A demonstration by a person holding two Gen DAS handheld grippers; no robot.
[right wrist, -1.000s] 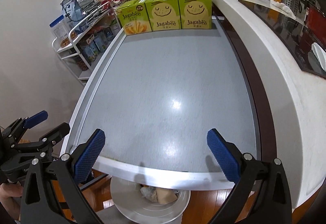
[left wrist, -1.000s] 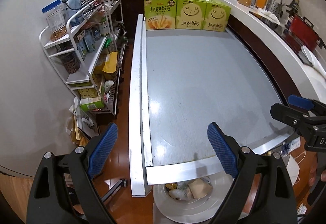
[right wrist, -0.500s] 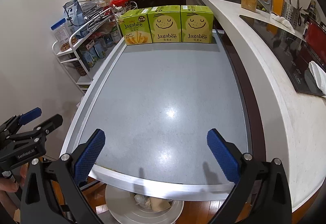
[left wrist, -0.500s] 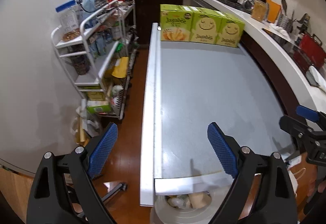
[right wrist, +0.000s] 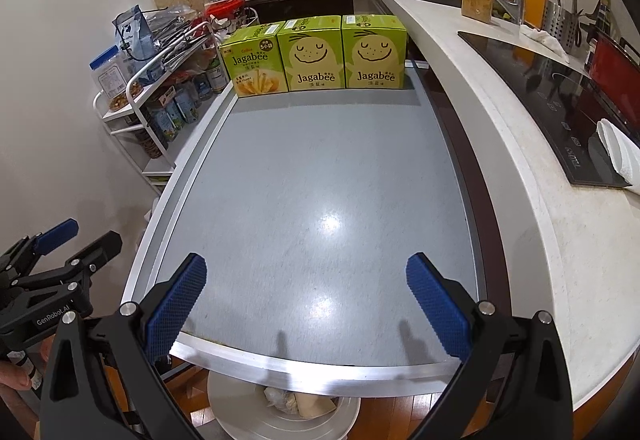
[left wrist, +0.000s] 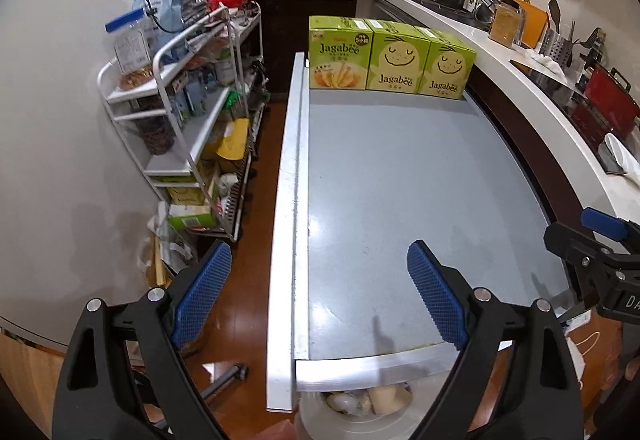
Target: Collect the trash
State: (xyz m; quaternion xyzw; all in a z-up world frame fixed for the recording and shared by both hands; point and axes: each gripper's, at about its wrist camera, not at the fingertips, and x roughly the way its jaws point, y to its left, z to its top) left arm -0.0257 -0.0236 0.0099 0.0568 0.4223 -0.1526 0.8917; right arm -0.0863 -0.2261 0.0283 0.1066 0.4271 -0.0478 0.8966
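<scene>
Holding both claws wide apart and empty, you hover over the near edge of the grey table [right wrist: 320, 180]. Your left gripper [left wrist: 320, 296] straddles the table's left rail, while your right gripper [right wrist: 306, 296] sits over the tabletop. Crumpled trash [right wrist: 298, 402] lies in the white bin [right wrist: 240, 412] under the table's near edge. Three green snack boxes [right wrist: 314, 54] line the far end.

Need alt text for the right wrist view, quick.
Open, empty right gripper above a grey table bare but for three green Jagabee boxes at its far end. A white bin holding crumpled trash sits below the near edge.
</scene>
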